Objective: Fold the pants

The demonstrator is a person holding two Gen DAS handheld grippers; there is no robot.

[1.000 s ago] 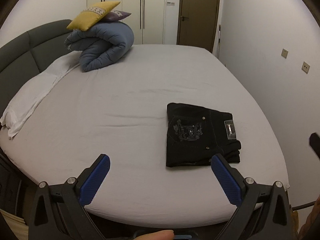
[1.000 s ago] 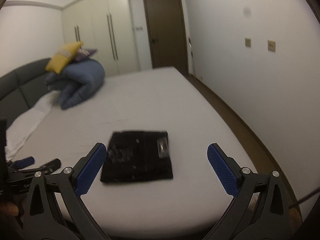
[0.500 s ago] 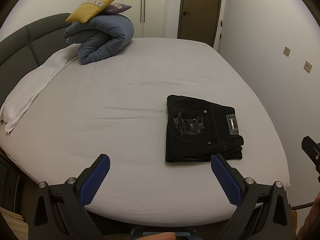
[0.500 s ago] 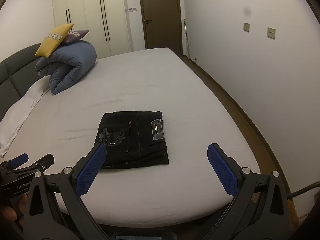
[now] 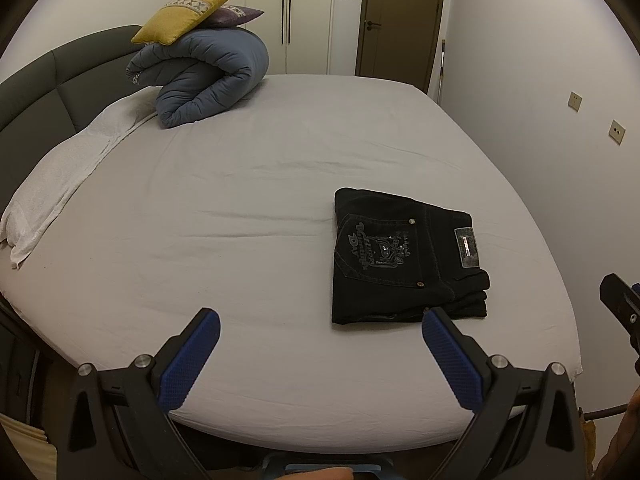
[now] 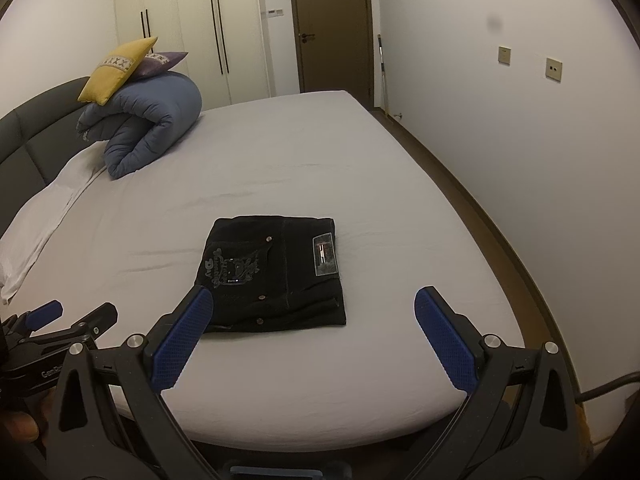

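Both grippers, left gripper [image 5: 320, 342] and right gripper [image 6: 314, 326], stood spread, empty, short of folded black pants [image 6: 276, 274] near the bed [image 5: 240, 208] edge; bare sheet surrounded them.

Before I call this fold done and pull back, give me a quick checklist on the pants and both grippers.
1. Black pants folded into a compact rectangle on the bed: ok.
2. Edges squared: not ok, layers at the near right corner sit slightly offset in the left wrist view.
3. Left gripper open and holding nothing: ok.
4. Right gripper open and holding nothing: ok.
5. Both grippers apart from the fabric: ok, each sits at the near edge of the bed, short of the pants.
6. Rolled blue duvet and yellow pillow far from the pants: ok.
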